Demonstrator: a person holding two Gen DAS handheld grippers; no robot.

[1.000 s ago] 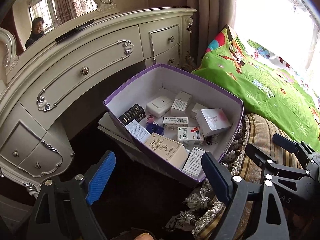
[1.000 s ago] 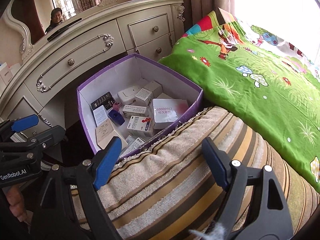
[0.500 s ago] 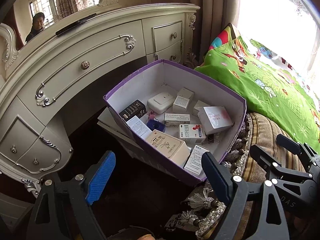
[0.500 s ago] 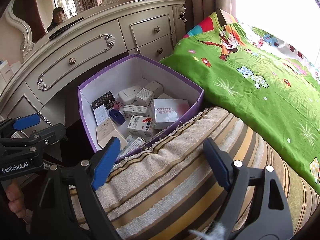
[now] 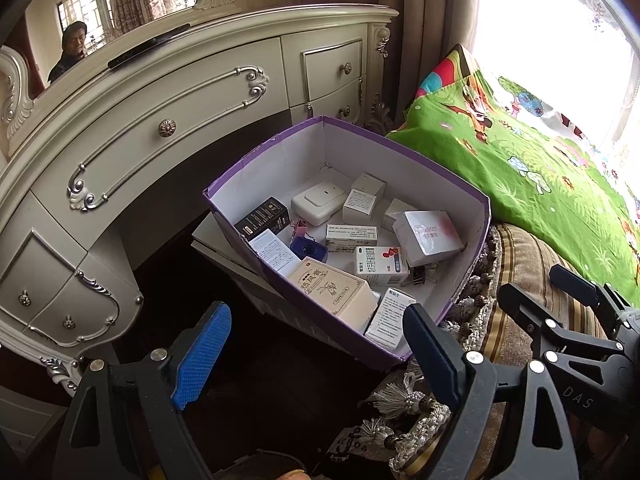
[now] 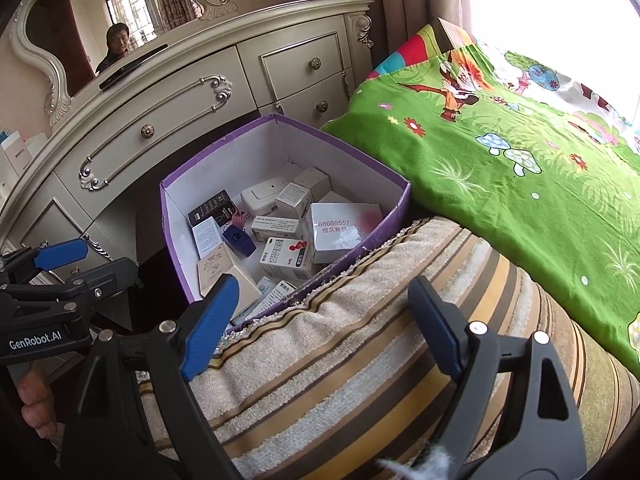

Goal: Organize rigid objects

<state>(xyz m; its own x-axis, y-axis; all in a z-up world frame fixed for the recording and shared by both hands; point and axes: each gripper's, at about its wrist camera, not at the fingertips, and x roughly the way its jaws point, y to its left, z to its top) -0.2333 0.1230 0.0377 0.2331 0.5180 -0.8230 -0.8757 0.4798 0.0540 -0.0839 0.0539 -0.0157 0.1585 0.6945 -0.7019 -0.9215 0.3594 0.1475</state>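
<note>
A purple box with white inside (image 5: 464, 196) (image 6: 384, 184) sits between the dresser and the bed. It holds several small cartons: a beige tea box (image 5: 332, 292), a silver-white box (image 5: 428, 236) (image 6: 344, 228), a red-and-white medicine box (image 5: 380, 264) (image 6: 286, 258), a black box (image 5: 262, 216), a white plastic case (image 5: 318, 202) and a blue piece (image 5: 308, 246). My left gripper (image 5: 320, 354) is open and empty, just short of the box's near edge. My right gripper (image 6: 324, 318) is open and empty above a striped cushion (image 6: 360, 352).
A cream dresser with drawers (image 5: 168, 120) stands behind the box, with a mirror above it. A bed with a green cartoon cover (image 6: 520, 152) lies to the right. The tasselled cushion edge (image 5: 412, 420) is below the box. The floor under the dresser is dark.
Both grippers have drawn slightly closer to the box and shifted a little; the box sits a bit lower and nearer in the left view. Both stay open and empty.
</note>
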